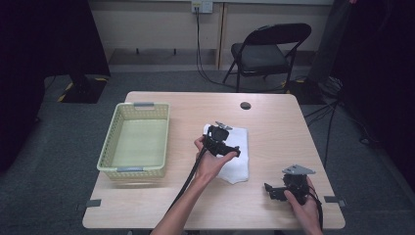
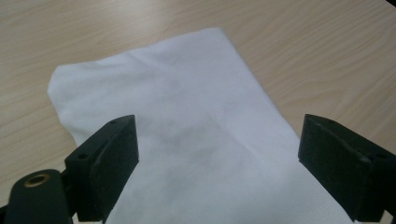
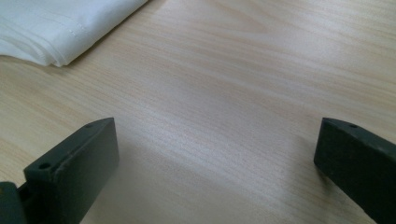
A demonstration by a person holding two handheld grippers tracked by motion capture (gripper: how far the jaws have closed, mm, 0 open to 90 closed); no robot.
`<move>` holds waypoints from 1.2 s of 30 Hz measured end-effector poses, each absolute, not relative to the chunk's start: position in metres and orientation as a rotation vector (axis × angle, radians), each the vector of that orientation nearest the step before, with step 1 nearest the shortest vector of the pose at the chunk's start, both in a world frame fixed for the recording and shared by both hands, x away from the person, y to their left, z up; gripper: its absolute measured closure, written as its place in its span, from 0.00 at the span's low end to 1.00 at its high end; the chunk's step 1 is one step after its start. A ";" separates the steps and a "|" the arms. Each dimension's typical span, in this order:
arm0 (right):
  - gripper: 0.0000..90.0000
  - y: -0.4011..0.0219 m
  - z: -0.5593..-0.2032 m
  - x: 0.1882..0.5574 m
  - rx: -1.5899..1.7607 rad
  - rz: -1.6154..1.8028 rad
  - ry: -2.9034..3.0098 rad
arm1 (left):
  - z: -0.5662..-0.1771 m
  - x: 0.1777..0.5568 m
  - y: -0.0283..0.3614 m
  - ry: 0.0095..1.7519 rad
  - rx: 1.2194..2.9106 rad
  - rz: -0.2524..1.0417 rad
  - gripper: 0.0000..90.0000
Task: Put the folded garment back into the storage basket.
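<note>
**Both grippers spread wide, white cloth untouched beneath the left**

Nearest the high camera, at 5 o'clock on the table (image 1: 274, 215): right gripper (image 1: 268, 189), gripped in the right hand (image 1: 304, 205), jaws pointing toward 9 o'clock. Spread wide in the right gripper view (image 3: 212, 163), bare wood grain between them, nothing grasped. Up at 11 o'clock of that view, a folded corner of the white cloth (image 3: 60, 28), layered edges visible, well apart from the jaws.

Closer to the table's middle: left gripper (image 1: 238, 152), carried in the left hand (image 1: 210, 164), forearm coming in from 6 o'clock, black cable trailing down along it. Hovering over the white cloth (image 1: 235, 156), jaws pointing toward 3 o'clock. Released in the left gripper view (image 2: 217, 158): one black jaw at 8 o'clock, the other at 4 o'clock, cloth (image 2: 187, 121) spread flat between and beyond them, neither pad pressing on it. Faint grey smudges across its middle.

Cloth folded, lying flat on the wood slightly right of centre, running from 12 toward 6 o'clock.

At 9 o'clock on the table: pale yellow basket (image 1: 108, 147), grey handles on its short ends. At 12 o'clock near the far edge: round dark grommet (image 1: 245, 105). Beyond the table at 12 o'clock: black folding chair (image 1: 264, 51) on grey carpet.
</note>
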State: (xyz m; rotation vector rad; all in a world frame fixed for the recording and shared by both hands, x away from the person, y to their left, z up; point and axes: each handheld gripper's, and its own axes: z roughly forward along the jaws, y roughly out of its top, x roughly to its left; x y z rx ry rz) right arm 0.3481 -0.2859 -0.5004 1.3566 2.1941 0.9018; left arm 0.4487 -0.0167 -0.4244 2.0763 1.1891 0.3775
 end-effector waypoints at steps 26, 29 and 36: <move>0.00 -0.286 -0.500 0.348 1.351 0.903 2.201 | -0.473 0.474 -0.039 1.290 2.126 0.381 0.15; 0.00 -0.286 -0.500 0.348 1.350 0.904 2.203 | -0.479 0.474 -0.043 1.287 2.157 0.436 0.16; 0.00 -0.285 -0.500 0.347 1.337 0.907 2.211 | -0.483 0.470 -0.050 1.279 2.186 0.508 0.14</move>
